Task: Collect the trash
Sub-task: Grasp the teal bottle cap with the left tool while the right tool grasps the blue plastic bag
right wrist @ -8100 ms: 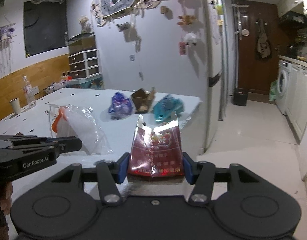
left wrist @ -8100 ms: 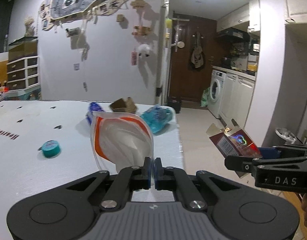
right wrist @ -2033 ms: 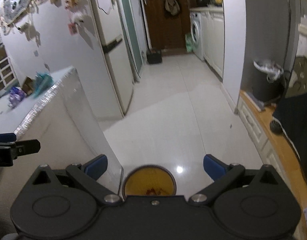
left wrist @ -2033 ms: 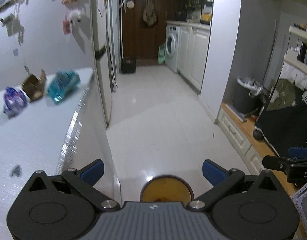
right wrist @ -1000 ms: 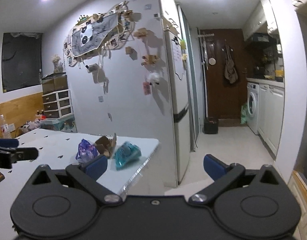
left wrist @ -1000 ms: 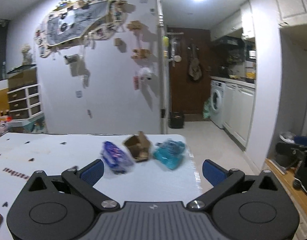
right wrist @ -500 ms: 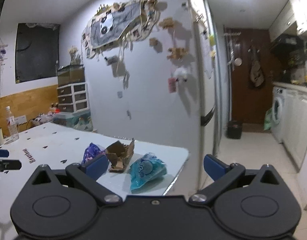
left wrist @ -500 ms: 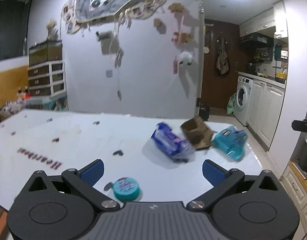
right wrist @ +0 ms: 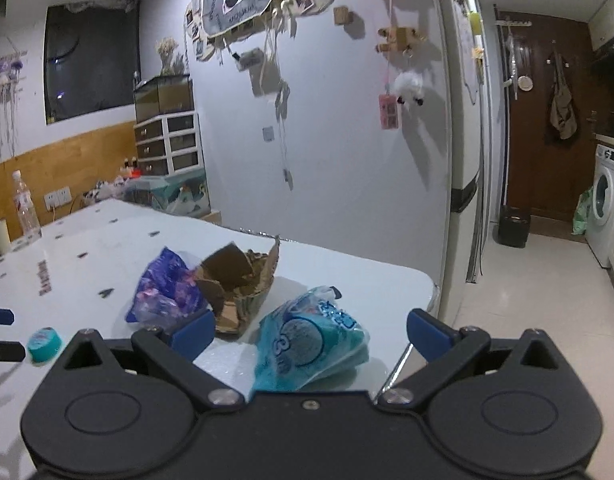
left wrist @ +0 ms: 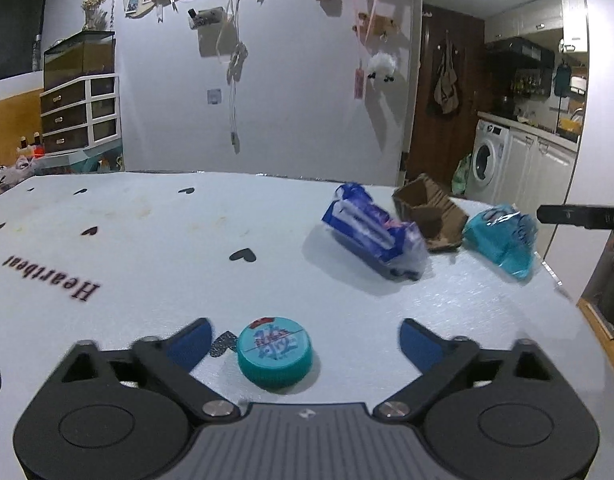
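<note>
On the table (left wrist: 155, 240), positions relative to the teal cap (left wrist: 274, 351):
Left gripper (left wrist: 303, 338): jaws apart, empty, flanking the cap.
Right gripper (right wrist: 309, 330): jaws apart, empty, around teal packet (right wrist: 307, 344).
Blue wrapper (left wrist: 375, 236): beyond the cap.
Cardboard scrap (left wrist: 429, 216): farther, between wrapper and packet.

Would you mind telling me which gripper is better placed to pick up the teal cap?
Left. The left gripper is open with the teal cap between its jaws; the right gripper faces the blue bag.

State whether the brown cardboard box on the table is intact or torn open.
Torn open: the cardboard box shows ragged flaps and a gaping top.
</note>
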Demonstrator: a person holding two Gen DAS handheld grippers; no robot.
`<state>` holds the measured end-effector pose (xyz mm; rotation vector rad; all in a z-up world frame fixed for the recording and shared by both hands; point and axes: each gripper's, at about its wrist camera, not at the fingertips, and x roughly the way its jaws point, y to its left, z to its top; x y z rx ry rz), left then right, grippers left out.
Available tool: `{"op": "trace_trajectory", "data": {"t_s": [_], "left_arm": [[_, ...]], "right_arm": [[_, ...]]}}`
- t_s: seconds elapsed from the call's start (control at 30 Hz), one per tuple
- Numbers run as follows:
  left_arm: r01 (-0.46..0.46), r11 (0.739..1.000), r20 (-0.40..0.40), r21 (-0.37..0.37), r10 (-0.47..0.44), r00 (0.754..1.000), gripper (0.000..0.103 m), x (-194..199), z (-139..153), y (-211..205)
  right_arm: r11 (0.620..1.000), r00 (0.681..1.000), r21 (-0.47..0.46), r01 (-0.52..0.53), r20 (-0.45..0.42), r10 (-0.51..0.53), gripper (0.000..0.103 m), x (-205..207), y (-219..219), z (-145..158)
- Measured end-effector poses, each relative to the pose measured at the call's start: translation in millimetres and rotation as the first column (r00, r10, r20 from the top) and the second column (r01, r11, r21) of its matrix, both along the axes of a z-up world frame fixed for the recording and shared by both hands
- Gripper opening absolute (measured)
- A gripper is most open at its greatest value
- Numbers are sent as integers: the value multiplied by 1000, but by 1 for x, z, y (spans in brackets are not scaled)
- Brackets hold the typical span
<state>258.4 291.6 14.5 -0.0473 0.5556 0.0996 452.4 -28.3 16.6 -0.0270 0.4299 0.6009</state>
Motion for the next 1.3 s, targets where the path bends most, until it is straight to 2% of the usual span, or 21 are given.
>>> {"op": "trace_trajectory", "data": {"t_s": [0.17, 0.43, 0.53, 0.57, 0.6, 0.73, 0.8, 1.03, 1.3], "left_arm": [[-3, 1000, -46, 7, 4, 999, 77, 9, -14, 7], [-6, 1000, -64, 12, 6, 998, 72, 8, -19, 14], [-9, 1000, -73, 3, 10, 997, 65, 10, -20, 16], [-11, 1000, -74, 3, 11, 997, 64, 10, -20, 15], [-12, 1000, -74, 5, 12, 997, 62, 10, -20, 15], [-12, 1000, -74, 18, 13, 997, 56, 9, -20, 13], [-12, 1000, -72, 22, 14, 997, 48, 9, -19, 12], [-12, 1000, -68, 14, 13, 998, 48, 3, -19, 3], [-40, 999, -66, -7, 40, 997, 48, -12, -18, -10]], "right_arm": [[998, 998, -18, -54, -35, 53, 96, 21, 11, -7], [981, 989, -136, -136, -72, 127, 92, 41, 37, -18], [968, 985, -192, -160, -91, 144, 83, 42, 46, -20], [965, 986, -208, -157, -93, 140, 76, 40, 46, -20], [965, 986, -215, -151, -96, 133, 76, 40, 47, -21], [966, 983, -205, -159, -119, 137, 72, 30, 45, -20], [965, 984, -214, -152, -126, 127, 68, 21, 45, -22], [976, 987, -191, -101, -142, 74, 55, -12, 41, -23], [978, 991, -201, -62, -126, 37, 51, -54, 39, -16]]}}
